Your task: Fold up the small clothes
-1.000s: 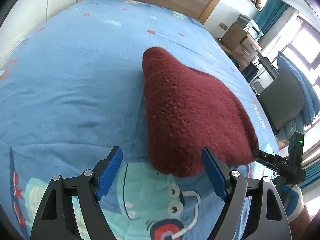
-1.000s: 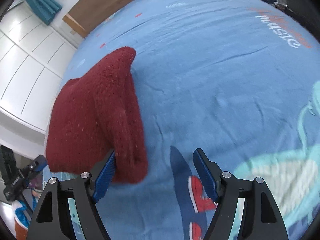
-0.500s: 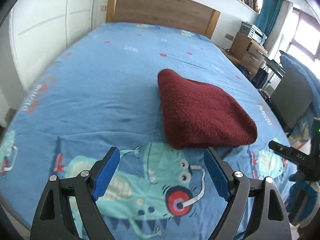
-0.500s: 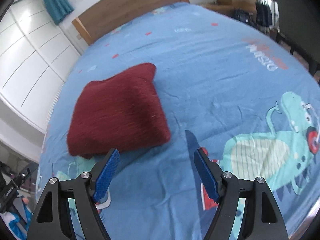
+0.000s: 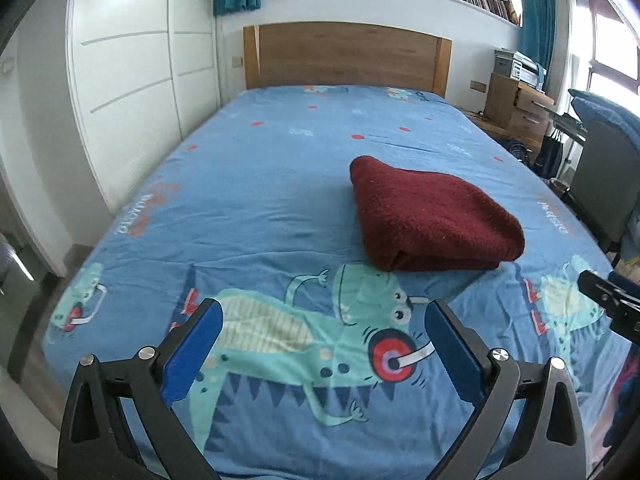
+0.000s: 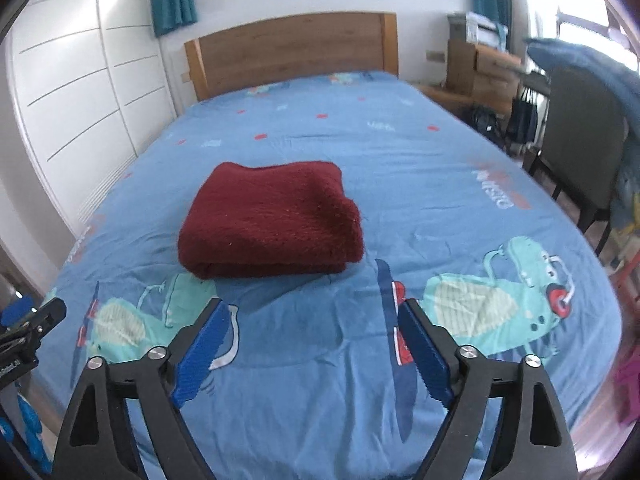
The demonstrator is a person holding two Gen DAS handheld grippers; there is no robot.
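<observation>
Bright daylight enters from the window (image 5: 612, 52) at the right edge, blown out to white glare. The folded red garment (image 6: 272, 220) casts a soft shadow on the bedsheet (image 6: 400, 168) beneath its near edge. Fisheye bending curves the wardrobe (image 5: 128, 92); the right view's right side is blurred.

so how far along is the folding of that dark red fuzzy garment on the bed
Done: the dark red fuzzy garment lies as a compact folded stack, layered edges showing at its near side, on the blue dinosaur-print bedsheet. In hand: nothing; the left gripper and right gripper are open and clear of it. Left: no other clothes are visible on the bed, so folding looks essentially finished.
</observation>
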